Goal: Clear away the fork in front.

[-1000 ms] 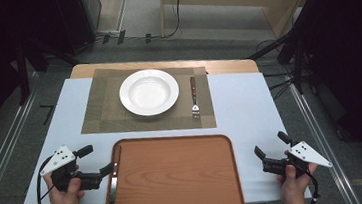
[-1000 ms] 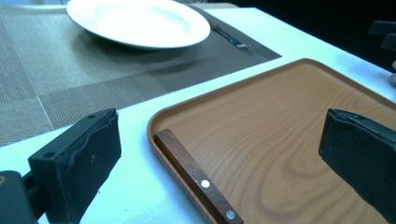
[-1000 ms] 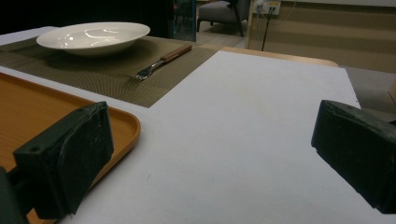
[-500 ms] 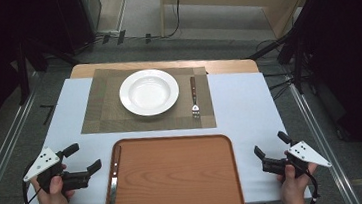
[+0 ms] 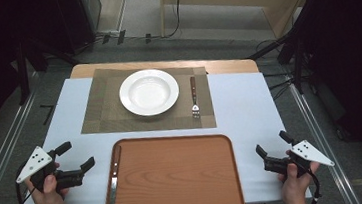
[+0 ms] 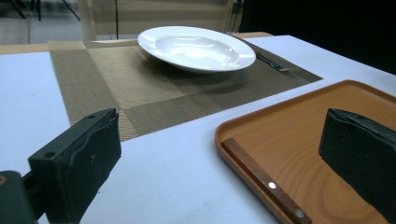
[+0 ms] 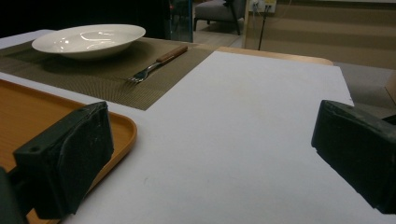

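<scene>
White-topped desk (image 5: 249,105), dark room beyond. Landmark: wooden tray (image 5: 176,183) at the near edge. Knife (image 5: 115,181), wood-handled, lies inside the tray along its left rim. Woven placemat (image 5: 105,114) lies just beyond the tray; on it a white plate (image 5: 149,91), with a fork (image 5: 194,96) just right of the plate. Left tool (image 5: 76,157), hand-held left of the tray, jaws spread, empty. Right tool (image 5: 271,143), hand-held right of the tray, jaws spread, empty.
</scene>
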Motion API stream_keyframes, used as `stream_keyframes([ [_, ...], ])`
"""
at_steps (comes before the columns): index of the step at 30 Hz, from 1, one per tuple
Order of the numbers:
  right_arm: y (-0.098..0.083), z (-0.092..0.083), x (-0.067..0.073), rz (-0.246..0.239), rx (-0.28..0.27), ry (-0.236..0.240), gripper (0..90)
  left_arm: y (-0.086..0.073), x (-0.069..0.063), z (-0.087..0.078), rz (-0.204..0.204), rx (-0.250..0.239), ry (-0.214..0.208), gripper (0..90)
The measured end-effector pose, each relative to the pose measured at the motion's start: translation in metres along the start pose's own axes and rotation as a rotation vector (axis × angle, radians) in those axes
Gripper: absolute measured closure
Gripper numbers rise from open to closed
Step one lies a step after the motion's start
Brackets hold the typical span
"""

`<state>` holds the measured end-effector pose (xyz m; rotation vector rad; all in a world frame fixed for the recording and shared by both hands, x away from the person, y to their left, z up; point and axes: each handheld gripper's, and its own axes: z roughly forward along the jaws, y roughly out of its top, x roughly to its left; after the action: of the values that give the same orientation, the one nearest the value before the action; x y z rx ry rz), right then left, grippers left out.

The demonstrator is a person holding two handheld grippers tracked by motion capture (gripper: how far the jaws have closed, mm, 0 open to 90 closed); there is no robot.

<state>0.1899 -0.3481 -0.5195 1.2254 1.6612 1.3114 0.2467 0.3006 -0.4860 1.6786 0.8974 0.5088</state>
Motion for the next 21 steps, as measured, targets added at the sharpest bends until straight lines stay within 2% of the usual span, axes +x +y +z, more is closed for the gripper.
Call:
stream_keyframes([
  [7, 0.014, -0.001, 0.006, -0.016, 0.005, 0.002, 0.0, -0.004, 0.011, -0.004, -0.002, -0.021, 0.030, 0.0],
  [12, 0.025, -0.001, 0.009, -0.007, 0.019, 0.006, 0.0, -0.007, 0.015, -0.008, -0.008, -0.049, 0.049, 0.0],
  [17, 0.035, 0.008, 0.011, -0.012, 0.046, 0.020, 0.0, -0.010, 0.019, -0.008, -0.033, -0.063, 0.049, 0.0],
  [21, 0.041, 0.018, 0.017, -0.023, 0.060, 0.034, 0.0, -0.012, 0.016, -0.006, -0.007, -0.054, 0.029, 0.0],
])
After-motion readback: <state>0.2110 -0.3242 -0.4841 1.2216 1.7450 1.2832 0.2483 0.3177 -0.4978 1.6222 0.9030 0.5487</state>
